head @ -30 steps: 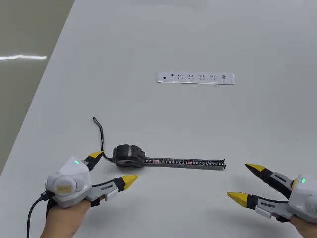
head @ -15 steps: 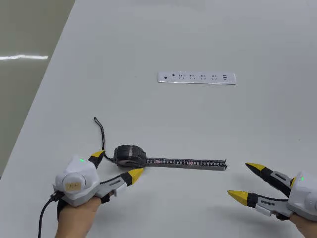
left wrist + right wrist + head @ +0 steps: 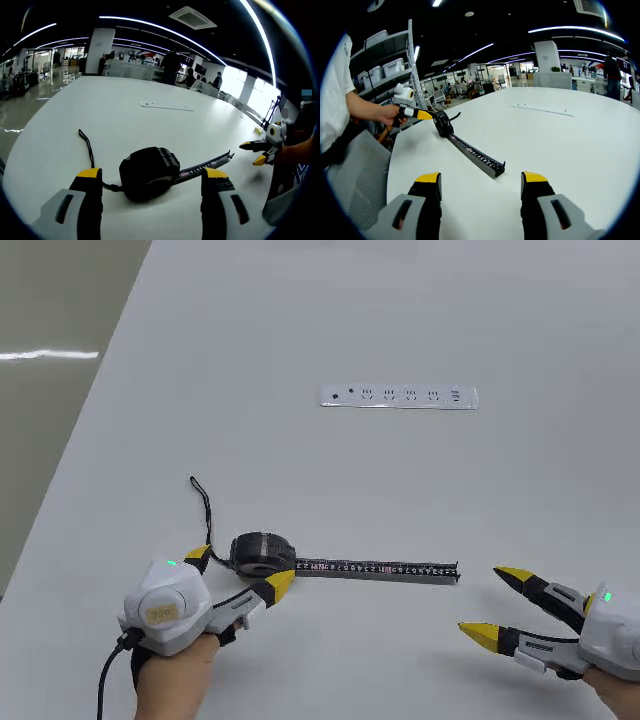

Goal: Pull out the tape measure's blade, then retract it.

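Tape measure (image 3: 262, 553) near the front-left of the white tabletop (image 3: 350, 300), its blade extended to the right. Left claw (image 3: 240, 568): 2 yellow-tipped jaws spread, flanking the black case; whether they touch it cannot be told. Right claw (image 3: 493, 603): jaws spread, holding nothing, just past the blade's hooked end and apart from it. Power strip (image 3: 398, 396): white, flat, well behind the tape measure. Blade (image 3: 380, 569): dark, lying flat on the tabletop, running from the case toward the right claw. Strap (image 3: 202, 505): thin black loop trailing from the case's left side, away from the person.
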`<state>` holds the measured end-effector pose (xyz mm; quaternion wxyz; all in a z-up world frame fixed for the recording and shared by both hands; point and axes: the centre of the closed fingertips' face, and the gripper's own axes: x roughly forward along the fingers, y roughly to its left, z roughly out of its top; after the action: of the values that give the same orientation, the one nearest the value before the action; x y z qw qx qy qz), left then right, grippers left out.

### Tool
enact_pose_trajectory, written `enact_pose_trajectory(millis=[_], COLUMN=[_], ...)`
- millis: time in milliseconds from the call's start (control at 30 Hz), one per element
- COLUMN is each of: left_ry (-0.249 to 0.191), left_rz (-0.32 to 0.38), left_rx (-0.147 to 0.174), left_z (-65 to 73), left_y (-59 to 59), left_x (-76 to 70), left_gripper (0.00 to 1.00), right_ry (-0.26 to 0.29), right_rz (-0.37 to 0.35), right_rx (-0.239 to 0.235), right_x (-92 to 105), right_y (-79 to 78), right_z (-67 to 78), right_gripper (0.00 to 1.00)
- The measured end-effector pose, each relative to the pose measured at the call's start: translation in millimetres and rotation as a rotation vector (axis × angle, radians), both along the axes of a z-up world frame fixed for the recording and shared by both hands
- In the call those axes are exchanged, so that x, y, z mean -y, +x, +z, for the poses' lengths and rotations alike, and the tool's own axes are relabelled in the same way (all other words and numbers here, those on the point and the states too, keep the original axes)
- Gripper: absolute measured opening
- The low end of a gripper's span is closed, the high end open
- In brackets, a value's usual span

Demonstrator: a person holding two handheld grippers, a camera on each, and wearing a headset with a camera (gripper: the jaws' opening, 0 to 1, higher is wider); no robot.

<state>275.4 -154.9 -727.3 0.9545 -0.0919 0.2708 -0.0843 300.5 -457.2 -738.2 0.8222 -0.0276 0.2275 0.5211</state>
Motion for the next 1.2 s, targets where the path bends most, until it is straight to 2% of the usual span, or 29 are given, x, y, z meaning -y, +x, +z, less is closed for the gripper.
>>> enact_pose_trajectory(millis=[67, 233, 400, 533, 867, 1200], left_ry=[-0.013, 0.003, 0.017, 0.012, 0.017, -0.012], left_rz=[0.003, 0.024, 0.042, 0.073, 0.097, 0.115], left_rx=[-0.006, -0.001, -0.018, -0.021, -0.029, -0.052], left_z=[-1.4, -0.1, -3.4, -4.2, -5.4, -10.2], left_y=[0.4, 3.6, 5.2, 5.8, 9.8, 12.6], left_x=[1.8, 1.0, 0.6, -2.2, -3.1, 1.0], left_gripper=[0.79, 0.80, 0.80, 0.80, 0.79, 0.77], right_ry=[0.002, -0.001, -0.004, -0.003, -0.016, -0.021], right_rz=[-0.002, 0.004, 0.012, 0.025, 0.056, 0.069], right_rx=[0.003, 0.010, 0.009, 0.018, 0.019, 0.006], right_x=[0.3, -0.1, -2.1, -3.5, -8.5, -14.5], right_y=[2.5, 5.6, 8.1, 9.3, 12.8, 14.3], right_z=[1.0, 2.1, 1.3, 1.7, 0.3, -1.3], right_gripper=[0.64, 0.64, 0.64, 0.62, 0.58, 0.56])
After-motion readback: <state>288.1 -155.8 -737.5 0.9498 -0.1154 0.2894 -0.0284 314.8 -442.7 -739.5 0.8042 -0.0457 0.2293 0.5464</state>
